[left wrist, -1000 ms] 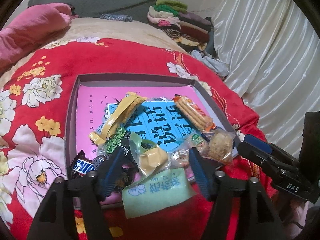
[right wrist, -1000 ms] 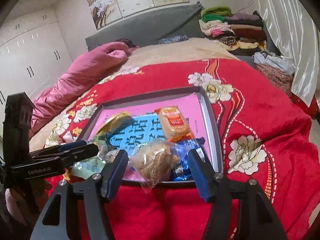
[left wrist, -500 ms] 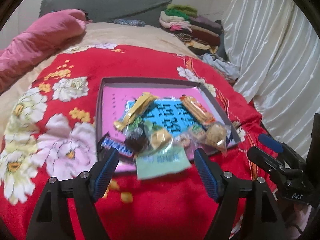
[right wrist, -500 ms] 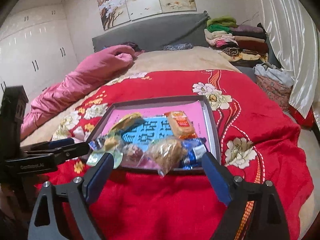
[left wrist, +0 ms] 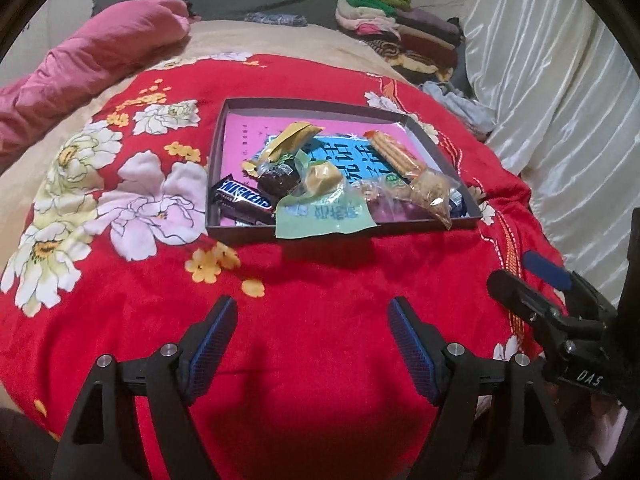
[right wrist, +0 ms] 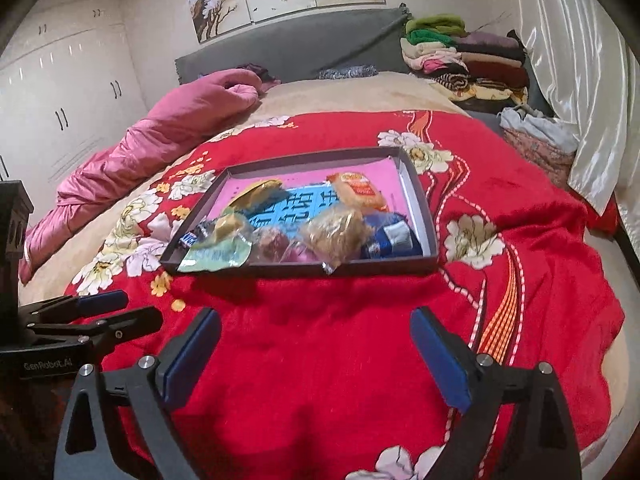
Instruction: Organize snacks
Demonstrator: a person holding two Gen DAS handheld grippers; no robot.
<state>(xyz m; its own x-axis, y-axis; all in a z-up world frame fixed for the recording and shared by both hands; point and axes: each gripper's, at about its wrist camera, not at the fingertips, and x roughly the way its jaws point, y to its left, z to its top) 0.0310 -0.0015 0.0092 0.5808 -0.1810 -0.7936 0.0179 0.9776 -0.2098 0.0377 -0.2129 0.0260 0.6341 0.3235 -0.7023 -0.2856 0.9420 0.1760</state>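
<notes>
One tray (left wrist: 216, 168) holds one Snickers bar (left wrist: 244, 199) and several other snack packets.

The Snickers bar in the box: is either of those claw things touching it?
Apart. The left wrist view shows the Snickers bar in the box, with open red blanket separating it from the left gripper and right gripper.

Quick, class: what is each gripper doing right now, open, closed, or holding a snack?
Left gripper: open, holding nothing, above the red blanket.
Right gripper: open, holding nothing, short of the snack tray.
</notes>
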